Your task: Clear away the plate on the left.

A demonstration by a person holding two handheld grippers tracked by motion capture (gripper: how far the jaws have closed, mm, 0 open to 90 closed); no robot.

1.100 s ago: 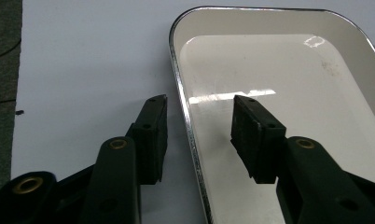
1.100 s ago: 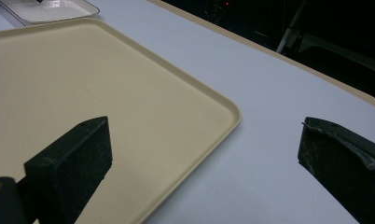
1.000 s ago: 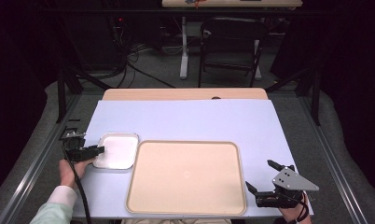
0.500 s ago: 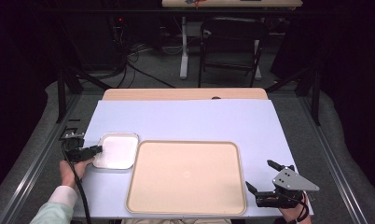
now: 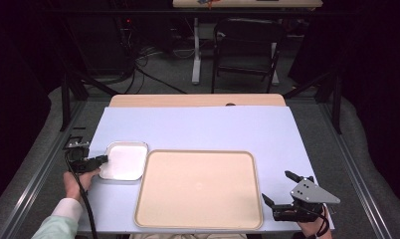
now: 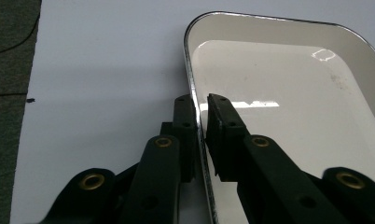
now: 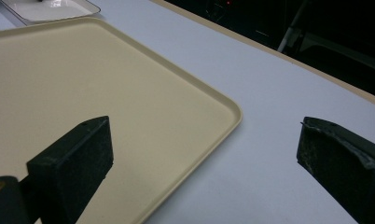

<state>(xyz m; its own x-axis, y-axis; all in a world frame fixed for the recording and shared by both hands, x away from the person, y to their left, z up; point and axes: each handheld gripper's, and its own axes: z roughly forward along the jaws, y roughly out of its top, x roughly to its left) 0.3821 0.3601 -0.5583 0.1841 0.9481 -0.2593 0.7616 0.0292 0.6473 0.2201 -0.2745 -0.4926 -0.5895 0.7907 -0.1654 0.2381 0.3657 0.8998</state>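
Note:
A small white enamel tray (image 5: 124, 160) lies on the table at the left, touching the left edge of a large beige tray (image 5: 198, 189). My left gripper (image 5: 102, 159) is shut on the white tray's left rim. In the left gripper view one jaw stands outside the rim and one inside the white tray (image 6: 288, 116), with the left gripper (image 6: 199, 100) closed on the metal edge. My right gripper (image 5: 276, 186) hovers open at the beige tray's front right corner. In the right gripper view the right gripper (image 7: 204, 140) has wide-spread jaws straddling the corner of the beige tray (image 7: 106, 93), holding nothing.
A pale blue mat (image 5: 203, 129) covers the table, with a wooden edge (image 5: 198, 100) showing at the back. A black chair (image 5: 245, 45) and table legs stand beyond. Metal rails (image 5: 49, 164) run along both sides. The white tray (image 7: 50, 9) lies far off in the right gripper view.

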